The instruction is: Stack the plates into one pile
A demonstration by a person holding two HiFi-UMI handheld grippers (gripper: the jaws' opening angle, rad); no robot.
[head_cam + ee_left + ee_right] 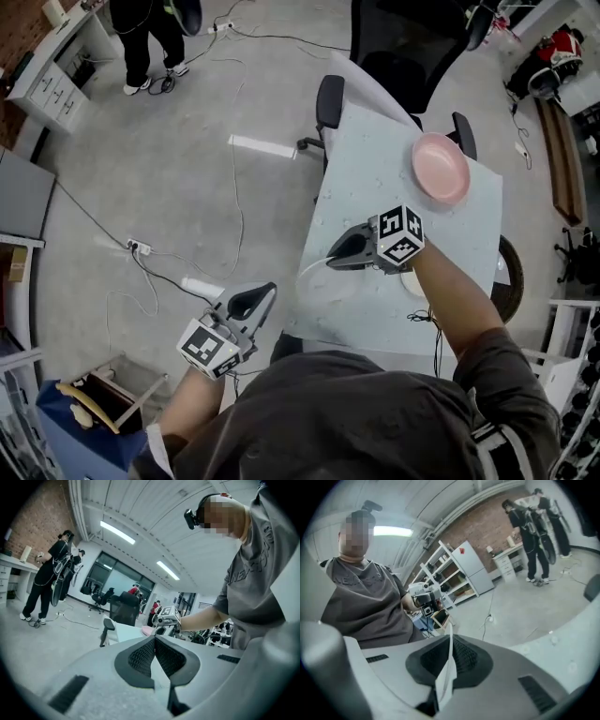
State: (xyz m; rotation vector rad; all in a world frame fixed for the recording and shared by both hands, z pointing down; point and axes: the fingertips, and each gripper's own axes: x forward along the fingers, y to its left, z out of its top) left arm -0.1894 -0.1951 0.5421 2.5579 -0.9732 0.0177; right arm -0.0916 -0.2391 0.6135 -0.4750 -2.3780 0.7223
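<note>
Grey short-sleeved shirt [356, 412]; pale grey left claw [270, 291] and right claw [332, 262], each bearing a black-and-white marker cube [401, 234].

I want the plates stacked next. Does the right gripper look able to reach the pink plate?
Probably yes. The right gripper, jaws shut on the white plate, is above the table. Only bare tabletop lies between it and the pink plate, though it points away from that plate.

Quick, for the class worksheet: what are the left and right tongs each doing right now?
Left tongs: closed, nothing between them.
Right tongs: closed on the rim of a thin white plate.
</note>
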